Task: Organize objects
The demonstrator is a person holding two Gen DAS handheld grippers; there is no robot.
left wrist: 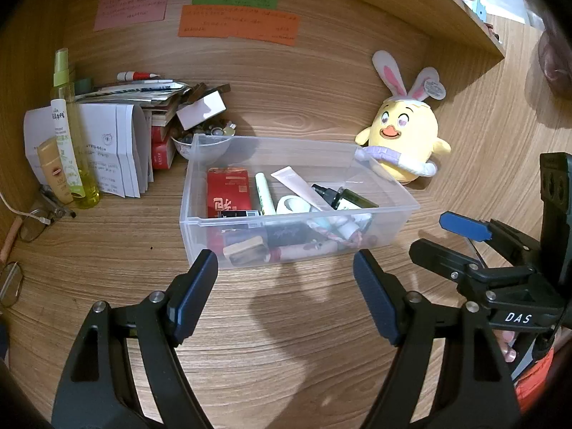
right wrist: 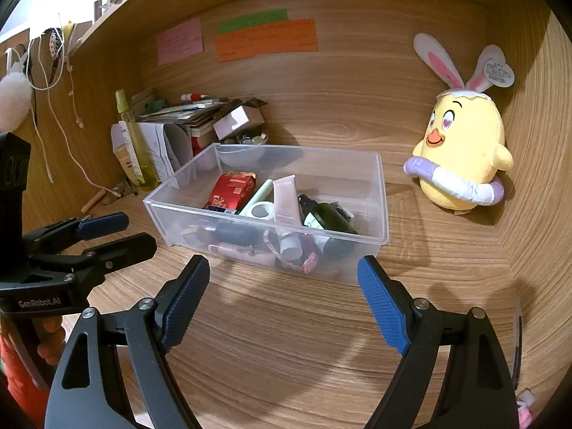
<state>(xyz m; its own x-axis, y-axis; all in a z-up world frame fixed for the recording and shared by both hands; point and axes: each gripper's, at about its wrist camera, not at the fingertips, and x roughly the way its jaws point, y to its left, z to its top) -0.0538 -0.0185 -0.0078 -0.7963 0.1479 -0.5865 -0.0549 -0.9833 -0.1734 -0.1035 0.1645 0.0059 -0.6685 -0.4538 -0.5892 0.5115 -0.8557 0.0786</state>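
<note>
A clear plastic bin (left wrist: 200,236) stands on the wooden desk, also in the right wrist view (right wrist: 380,236). It holds a red packet (left wrist: 227,189), a pink tube (left wrist: 296,186), a dark green bottle (left wrist: 343,198), a tape roll (left wrist: 293,204) and several other small items. My left gripper (left wrist: 286,271) is open and empty, just in front of the bin's near wall. My right gripper (right wrist: 284,275) is open and empty, also just in front of the bin; it shows in the left wrist view (left wrist: 447,239) at the right.
A yellow chick plush (left wrist: 404,136) with bunny ears sits right of the bin (right wrist: 461,146). Spray bottles (left wrist: 71,132), folded papers (left wrist: 118,150), books and a small bowl (left wrist: 203,146) crowd the back left corner. Glasses (left wrist: 32,225) lie at the left. Sticky notes (left wrist: 239,21) hang on the back wall.
</note>
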